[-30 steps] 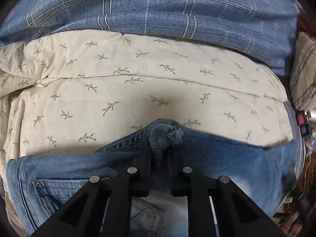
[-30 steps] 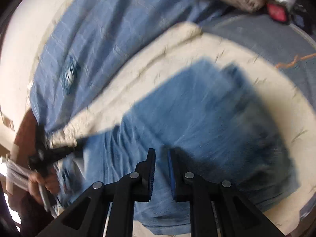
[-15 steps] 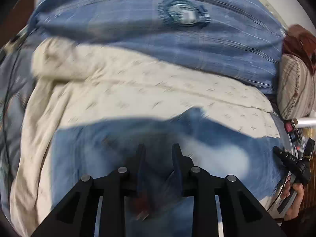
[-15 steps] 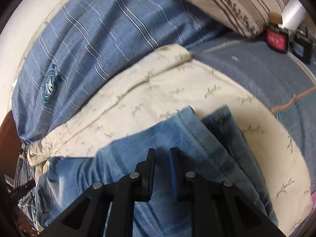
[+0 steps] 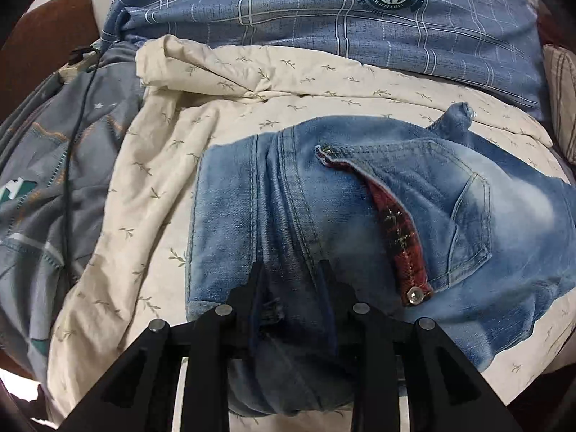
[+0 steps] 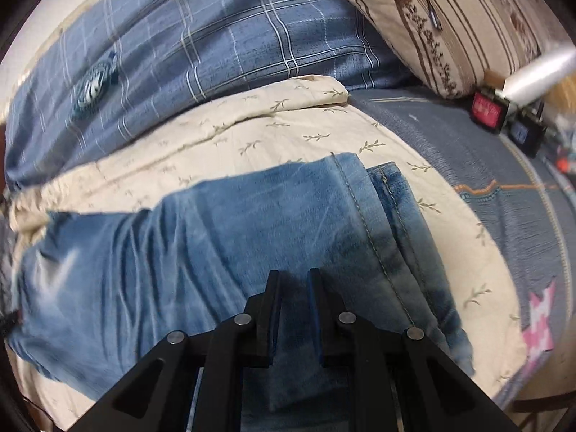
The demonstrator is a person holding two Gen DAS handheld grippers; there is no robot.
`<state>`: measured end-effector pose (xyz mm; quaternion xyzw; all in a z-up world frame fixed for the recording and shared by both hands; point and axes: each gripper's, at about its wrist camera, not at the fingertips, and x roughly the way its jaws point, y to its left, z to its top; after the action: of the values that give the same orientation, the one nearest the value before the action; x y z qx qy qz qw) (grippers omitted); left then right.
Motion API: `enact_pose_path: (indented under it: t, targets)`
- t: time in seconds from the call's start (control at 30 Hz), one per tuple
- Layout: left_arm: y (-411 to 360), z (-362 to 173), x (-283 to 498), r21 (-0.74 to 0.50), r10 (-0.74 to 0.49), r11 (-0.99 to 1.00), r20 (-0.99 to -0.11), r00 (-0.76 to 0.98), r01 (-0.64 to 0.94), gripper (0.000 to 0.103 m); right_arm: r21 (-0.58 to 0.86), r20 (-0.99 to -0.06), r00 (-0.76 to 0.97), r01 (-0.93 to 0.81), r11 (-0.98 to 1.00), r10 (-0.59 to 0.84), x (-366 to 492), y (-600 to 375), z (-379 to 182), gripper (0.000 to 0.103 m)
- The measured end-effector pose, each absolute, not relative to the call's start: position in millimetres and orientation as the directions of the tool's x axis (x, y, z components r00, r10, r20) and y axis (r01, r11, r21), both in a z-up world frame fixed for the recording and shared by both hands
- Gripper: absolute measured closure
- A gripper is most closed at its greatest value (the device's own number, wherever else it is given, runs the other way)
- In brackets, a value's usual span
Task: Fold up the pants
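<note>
Blue denim jeans (image 5: 360, 198) lie folded on a cream leaf-print quilt (image 5: 162, 180). Their back pocket, seams and a red plaid-lined flap with a metal button (image 5: 414, 293) face up. My left gripper (image 5: 291, 266) is low over the near edge; its jaws are opening, and a frayed bit of denim lies loose between the pads. In the right wrist view the jeans' leg (image 6: 216, 244) stretches left to right, its hemmed edge at the right. My right gripper (image 6: 292, 273) sits at the near edge with jaws almost together, and a fold of denim seems pinched between them.
A blue plaid duvet (image 5: 324, 18) bulges behind the quilt. A striped pillow (image 6: 468, 18) lies at the far right, with small red and dark boxes (image 6: 487, 109) beside it. Grey-blue bedding (image 6: 504, 216) borders the quilt on the right. A black cable (image 5: 72, 144) crosses the bedding at the left.
The left gripper, shut on the frayed hem a second ago, carried it across the jeans and parted its jaws. The right view swung and steadied; its jaws look the same.
</note>
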<state>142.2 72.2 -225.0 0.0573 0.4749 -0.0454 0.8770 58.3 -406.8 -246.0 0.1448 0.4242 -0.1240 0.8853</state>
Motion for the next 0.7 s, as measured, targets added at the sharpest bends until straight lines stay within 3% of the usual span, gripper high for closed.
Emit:
enact_pose_path:
  t: [0.17,0.3,0.4,0.5,0.7]
  targets:
    - [87.3,-217.5,139.6,-0.026,-0.098,0.989,-0.851,0.517,0.143,0.074,0.178,-0.785,0.612,0.370,0.912,-0.095,51.1,-415.1,-243.4,0.086]
    - [85.7,-191.3,117.7,-0.091,-0.163,0.984,-0.809,0.565,0.153,0.074,0.228,-0.760,0.645,0.381,0.896,-0.081,47.2,-413.0,-232.7,0.086]
    - [77.3,-177.4,106.0,-0.133,-0.209,0.977,-0.777,0.594,0.169,0.063,0.327,-0.720,0.694,0.318,0.890,0.017,44.6,-400.6,-224.8,0.086]
    - [64.7,-173.4,101.4,-0.150,-0.235,0.970,-0.763,0.602,0.190,0.056,0.316,-0.693,0.717,0.209,0.925,0.075,45.1,-366.1,-216.4,0.086]
    - [42.6,-201.6,104.4,-0.065,-0.162,0.978,-0.831,0.531,0.196,0.056,0.298,-0.702,0.682,0.016,0.954,0.208,52.7,-303.7,-219.6,0.086]
